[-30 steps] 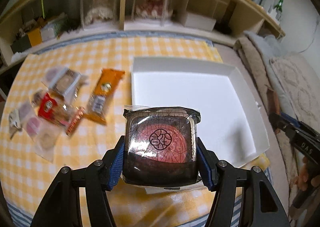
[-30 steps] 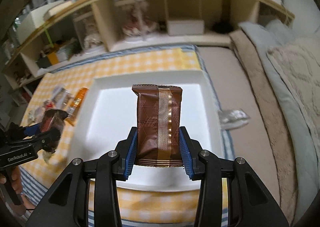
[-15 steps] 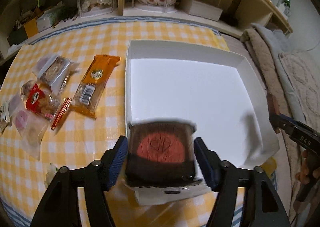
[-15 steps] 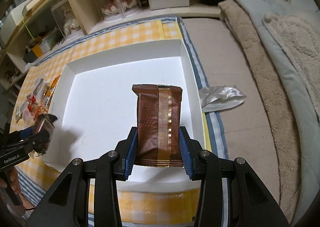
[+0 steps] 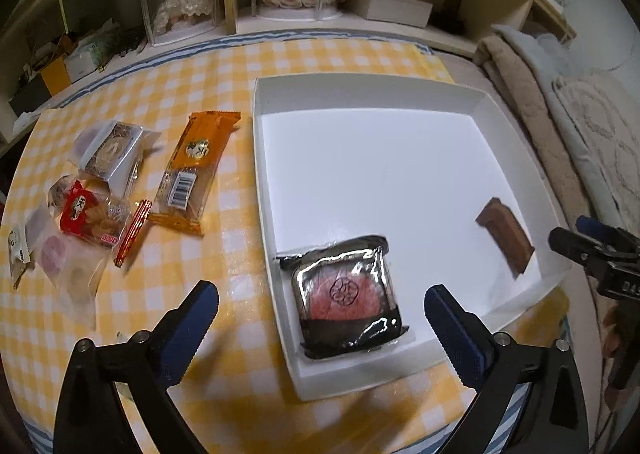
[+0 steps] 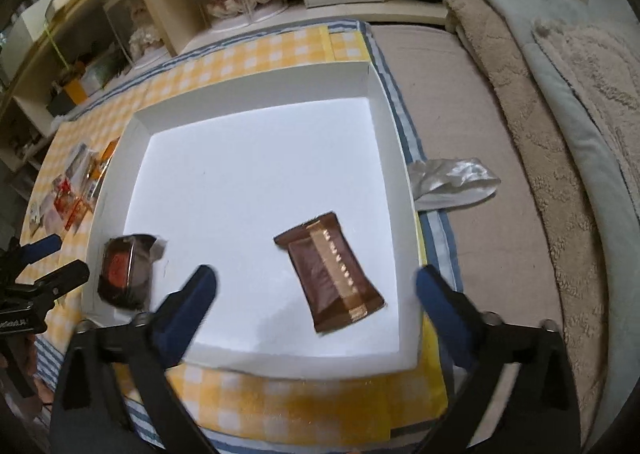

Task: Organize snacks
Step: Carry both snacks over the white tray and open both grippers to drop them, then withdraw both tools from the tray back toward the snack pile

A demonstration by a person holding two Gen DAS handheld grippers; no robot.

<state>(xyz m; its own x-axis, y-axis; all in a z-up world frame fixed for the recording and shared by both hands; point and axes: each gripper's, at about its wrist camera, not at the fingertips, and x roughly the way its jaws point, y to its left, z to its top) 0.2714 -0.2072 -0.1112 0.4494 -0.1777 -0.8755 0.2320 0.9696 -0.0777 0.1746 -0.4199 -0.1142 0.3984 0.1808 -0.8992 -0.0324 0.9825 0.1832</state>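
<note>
My left gripper spread wide above the red cake packet in the white tray, my right gripper likewise apart over the brown wrapper, leftover snacks partly blurred on the bench

Black arms, seemingly blue-padded fingers

Glossy film wraps the cake; matt white cardboard tray.

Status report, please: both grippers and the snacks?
Left gripper open, right gripper open. Red cake and brown bar lie in white box. Nothing blocking.
</note>
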